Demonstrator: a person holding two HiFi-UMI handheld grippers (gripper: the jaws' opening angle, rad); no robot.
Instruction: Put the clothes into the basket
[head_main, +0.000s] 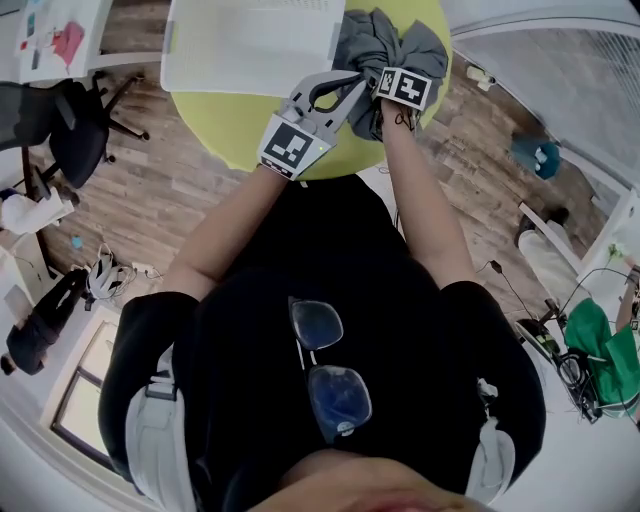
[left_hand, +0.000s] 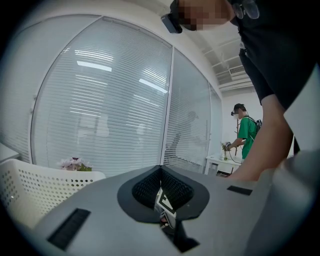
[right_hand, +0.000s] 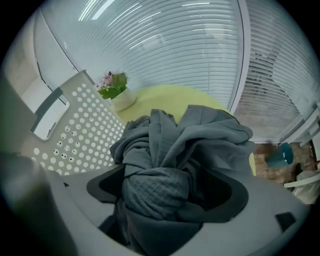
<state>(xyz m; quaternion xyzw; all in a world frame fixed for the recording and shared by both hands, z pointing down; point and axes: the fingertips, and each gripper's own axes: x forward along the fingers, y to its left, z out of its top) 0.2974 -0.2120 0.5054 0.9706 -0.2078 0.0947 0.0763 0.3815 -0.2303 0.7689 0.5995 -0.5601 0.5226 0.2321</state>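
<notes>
The round table (head_main: 212, 125) carries a basket (head_main: 250, 45) and grey clothes (head_main: 388, 48).

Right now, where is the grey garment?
The garment lies top right in the head view on the table, right of the basket, between the right gripper's jaws.

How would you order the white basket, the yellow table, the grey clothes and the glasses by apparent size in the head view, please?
1. yellow table
2. white basket, cut off at the top edge
3. grey clothes
4. glasses, though nearness to the camera enlarges them
</notes>
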